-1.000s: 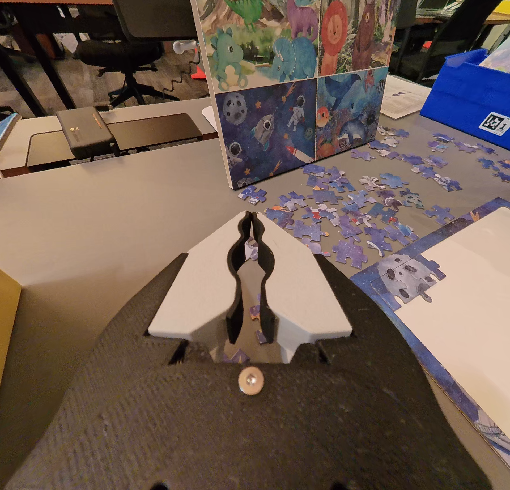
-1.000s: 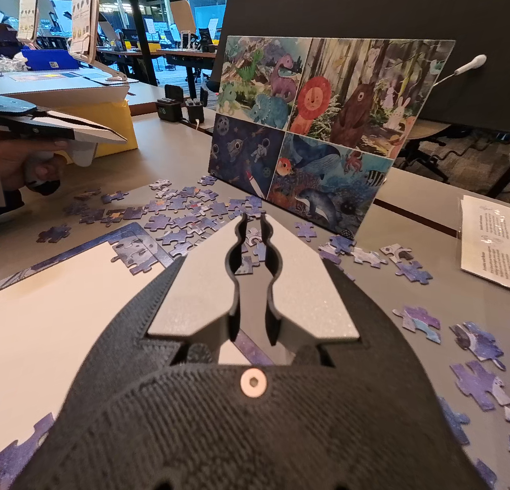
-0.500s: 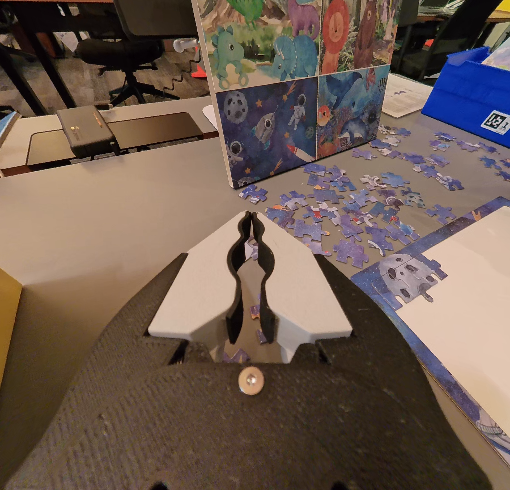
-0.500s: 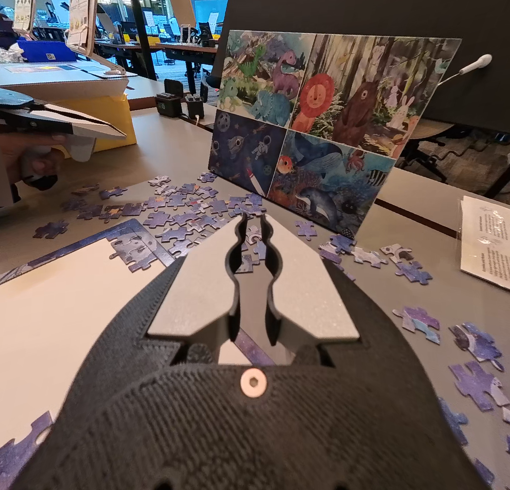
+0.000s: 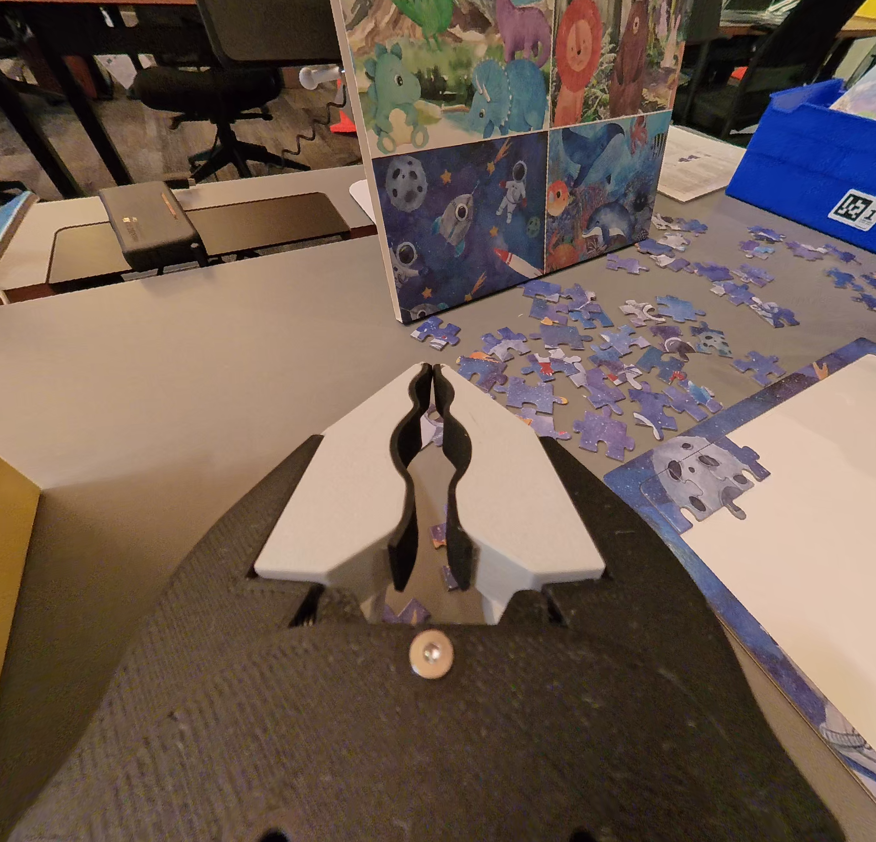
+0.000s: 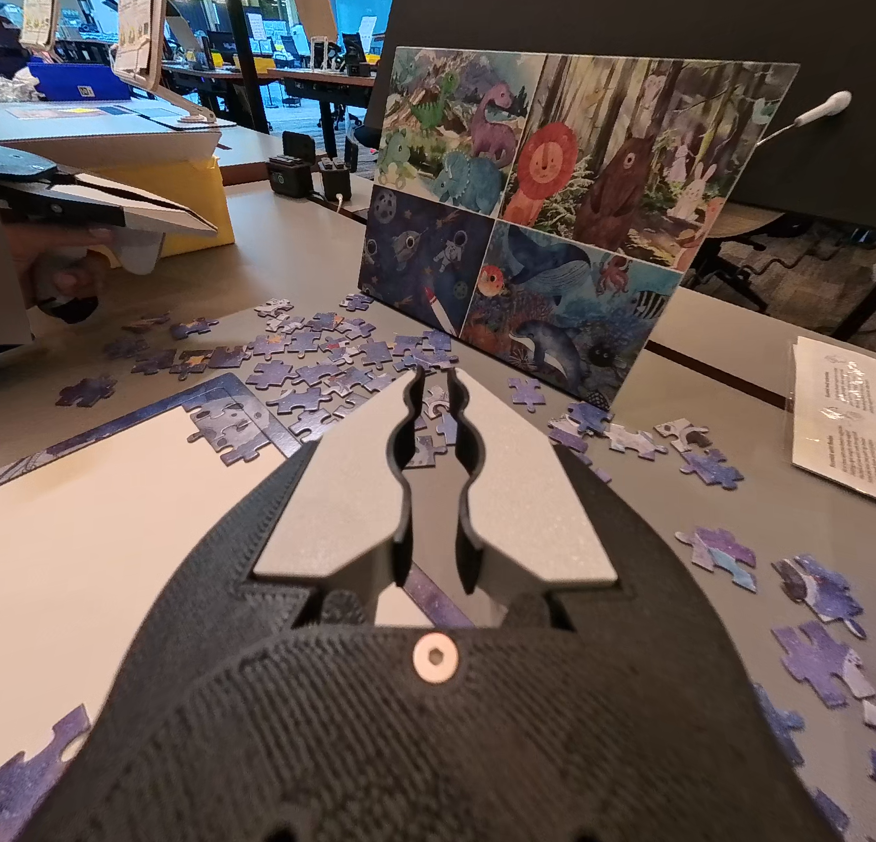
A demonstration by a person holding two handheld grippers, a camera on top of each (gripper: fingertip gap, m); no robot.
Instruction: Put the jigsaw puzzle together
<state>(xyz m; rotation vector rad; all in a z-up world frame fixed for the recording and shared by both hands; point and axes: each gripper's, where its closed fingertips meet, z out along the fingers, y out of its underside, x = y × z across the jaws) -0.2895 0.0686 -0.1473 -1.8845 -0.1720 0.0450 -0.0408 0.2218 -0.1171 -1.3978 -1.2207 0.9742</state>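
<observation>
Almost nothing has moved since the earlier pictures: both views show the same scene from nearly the same place, with only a very small drift of the cameras, and no loose piece has changed its position.

The large grey table (image 5: 166, 392) carries everything. At the back stands the tall picture board with four painted panels of dinosaurs, forest animals, space and sea (image 6: 545, 231), upright and a little tilted. In front lies the flat puzzle tray with a dark blue starry border and a white empty middle (image 5: 806, 511); only its corner is filled, by the joined grey moon pieces (image 5: 701, 478). Between the board and the tray the many loose blue and purple cardboard puzzle pieces (image 5: 606, 364) are spread flat on the table.

The left gripper (image 5: 432, 368), with grey fingers and black wavy pads, has its tips pressed together with nothing between them, and it is held above the table just beside the near edge of the loose pieces. The right gripper (image 6: 438, 373) has its tips a little apart; pieces are seen through the gap, but they lie on the table below and are not pinched. So both tools are empty, and no new piece is placed.
</observation>
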